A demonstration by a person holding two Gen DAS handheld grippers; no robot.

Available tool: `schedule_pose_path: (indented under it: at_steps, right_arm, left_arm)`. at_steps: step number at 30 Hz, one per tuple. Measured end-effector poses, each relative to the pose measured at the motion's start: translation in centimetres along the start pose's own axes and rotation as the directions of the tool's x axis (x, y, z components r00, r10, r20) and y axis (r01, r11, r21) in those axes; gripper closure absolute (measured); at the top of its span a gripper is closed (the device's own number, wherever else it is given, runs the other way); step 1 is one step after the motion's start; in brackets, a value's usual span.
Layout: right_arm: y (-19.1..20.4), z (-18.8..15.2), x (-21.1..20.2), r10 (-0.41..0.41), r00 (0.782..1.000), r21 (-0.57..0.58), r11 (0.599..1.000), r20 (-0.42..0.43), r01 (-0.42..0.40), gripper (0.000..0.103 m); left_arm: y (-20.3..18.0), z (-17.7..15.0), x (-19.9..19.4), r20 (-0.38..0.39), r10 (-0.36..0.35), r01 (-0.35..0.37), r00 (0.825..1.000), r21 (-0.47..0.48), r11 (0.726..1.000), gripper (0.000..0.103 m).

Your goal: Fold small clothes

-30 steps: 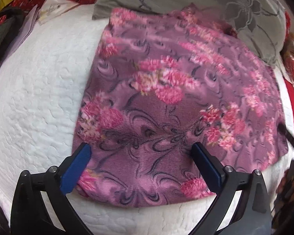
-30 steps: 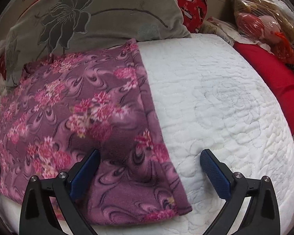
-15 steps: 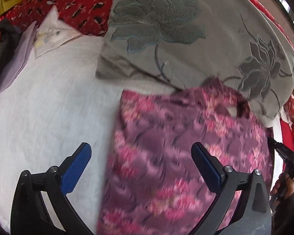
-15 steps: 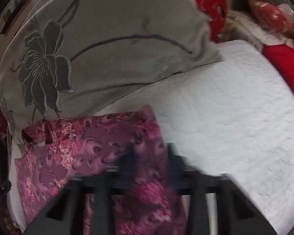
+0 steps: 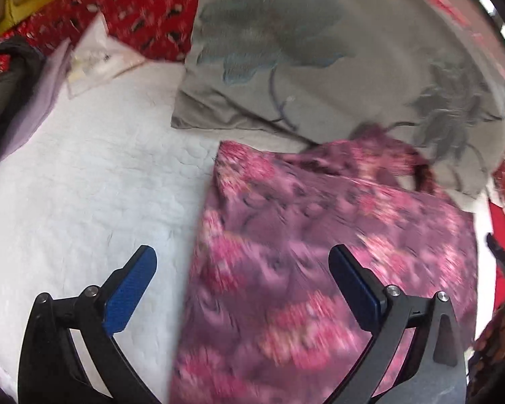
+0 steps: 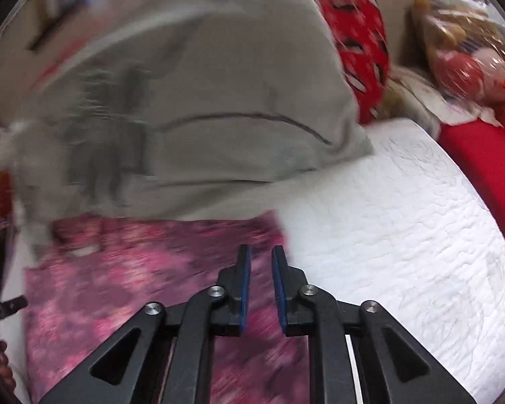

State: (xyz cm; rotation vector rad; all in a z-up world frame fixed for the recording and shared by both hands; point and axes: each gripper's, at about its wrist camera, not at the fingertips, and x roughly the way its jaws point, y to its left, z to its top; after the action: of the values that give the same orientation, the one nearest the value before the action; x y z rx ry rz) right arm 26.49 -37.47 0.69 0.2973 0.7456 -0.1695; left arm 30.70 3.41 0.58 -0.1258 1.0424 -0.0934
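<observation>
One purple garment with pink flowers [image 5: 320, 256] lies flat on the white quilted bedcover [image 5: 84, 195], its far edge touching the grey pillow with an embroidered flower [image 5: 320, 50] at the head of the bed. In the right wrist view the same garment [image 6: 124, 289] covers the near left part of the bedcover [image 6: 404, 235], which is bare toward its right edge. The left gripper [image 5: 242, 272] hangs above the garment's left edge with its blue pads wide apart and nothing between them. The right gripper [image 6: 261, 252] is over the garment's far right corner; its jaws stand a narrow gap apart and are opening, with no cloth caught between the pads. A red patterned cushion [image 6: 353, 33] stands beside the pillow.
</observation>
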Motion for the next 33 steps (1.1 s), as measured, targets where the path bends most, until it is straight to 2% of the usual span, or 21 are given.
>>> schedule_pose_path:
  at_steps: [1, 2, 4, 5, 6, 7, 11, 13, 14, 15, 16, 17, 20, 21, 24, 26, 29, 31, 33]
  right_arm:
    - [0.6, -0.8, 0.1, 0.013, 1.0, -0.006, 1.0, -0.005, -0.013, 0.069]
    - [1.0, -1.9, 0.6, 0.013, 1.0, -0.018, 1.0, -0.026, -0.014, 0.065]
    - [2.0, -4.1, 2.7, -0.042, 0.99, -0.07, 0.997, -0.135, 0.032, 0.062]
    - [2.3, -4.2, 2.0, -0.063, 0.994, -0.098, 0.994, -0.091, 0.054, 0.063]
    - [2.9, -4.3, 1.4, -0.087, 0.994, -0.124, 0.989, -0.068, 0.078, 0.062]
    - [3.4, -4.1, 1.0, -0.098, 0.991, -0.135, 0.987, -0.095, 0.085, 0.062]
    - [4.4, -4.9, -2.0, -0.037, 0.998, -0.161, 0.986, -0.042, 0.03, 0.06]
    - [4.6, -6.3, -1.8, -0.073, 0.995, -0.195, 0.979, -0.071, 0.058, 0.039]
    - [4.5, -7.1, -1.0, -0.096, 0.99, -0.202, 0.977, -0.107, 0.073, 0.036]
    - [4.4, -7.9, -0.6, -0.107, 0.989, -0.213, 0.973, -0.106, 0.082, 0.035]
    - [4.5, -8.5, -1.0, -0.106, 0.994, -0.239, 0.967, -0.039, 0.094, 0.034]
    - [4.9, -9.0, -1.0, -0.121, 0.993, -0.26, 0.959, -0.016, 0.112, 0.033]
    - [5.6, -9.3, -1.0, -0.165, 0.986, -0.276, 0.948, 0.011, 0.161, 0.029]
    - [5.5, -9.2, -0.9, -0.177, 0.984, -0.267, 0.948, 0.011, 0.173, 0.024]
    - [4.5, -8.9, -0.7, -0.142, 0.99, -0.207, 0.969, -0.013, 0.137, 0.016]
    - [3.8, -8.6, -0.7, -0.123, 0.992, -0.179, 0.977, -0.029, 0.116, 0.014]
    - [3.9, -8.6, -1.0, -0.162, 0.985, -0.199, 0.969, -0.058, 0.148, 0.015]
    - [4.1, -8.7, -2.2, -0.159, 0.987, -0.182, 0.972, -0.037, 0.149, 0.021]
    - [3.7, -8.8, -3.2, -0.13, 0.991, -0.161, 0.979, -0.029, 0.123, 0.021]
  left_arm:
    - [-0.3, -1.1, -0.4, 0.004, -0.005, 0.005, 1.0, -0.001, 1.0, 0.0]
    - [-0.7, -1.9, -0.1, -0.013, -0.003, 0.003, 1.0, 0.001, 1.0, 0.0]
    - [-1.9, -3.5, 2.2, -0.114, 0.024, -0.02, 0.993, 0.03, 0.999, 0.0]
    - [-2.1, -4.1, 2.9, -0.145, 0.049, -0.044, 0.988, 0.04, 0.998, 0.0]
    - [-2.1, -4.4, 2.5, -0.119, 0.047, -0.044, 0.992, 0.026, 0.999, 0.0]
    - [-1.9, -4.6, 1.9, -0.103, 0.042, -0.042, 0.994, 0.008, 0.999, 0.0]
    - [-1.7, -5.7, 0.6, -0.12, 0.018, -0.022, 0.993, -0.036, 0.999, 0.0]
    - [-1.7, -6.5, 0.5, -0.11, 0.028, -0.032, 0.994, -0.038, 0.999, 0.0]
    - [-1.8, -7.2, 0.2, -0.101, 0.025, -0.03, 0.995, -0.05, 0.998, 0.0]
    - [-1.5, -7.4, 0.1, -0.097, 0.024, -0.03, 0.995, -0.059, 0.998, 0.0]
    - [-1.9, -7.6, 0.3, -0.094, 0.023, -0.029, 0.995, -0.063, 0.998, 0.0]
    - [-2.0, -7.7, 0.2, -0.091, 0.023, -0.029, 0.996, -0.062, 0.998, 0.0]
    - [-1.9, -7.5, 0.1, -0.092, 0.022, -0.028, 0.996, -0.057, 0.998, 0.0]
    - [-1.8, -7.3, 0.2, -0.093, 0.017, -0.023, 0.996, -0.059, 0.998, 0.0]
    - [-1.2, -6.7, 0.8, -0.09, 0.006, -0.011, 0.996, -0.057, 0.998, 0.0]
    - [-1.2, -7.1, 0.5, -0.086, 0.002, -0.007, 0.996, -0.053, 0.999, 0.0]
    - [-0.8, -6.9, 0.3, -0.097, -0.01, 0.005, 0.995, -0.047, 0.999, 0.0]
    - [0.1, -6.4, 0.4, -0.109, -0.01, 0.006, 0.994, -0.038, 0.999, 0.0]
    - [0.1, -7.1, -1.1, -0.092, -0.021, 0.018, 0.996, -0.035, 0.999, 0.0]
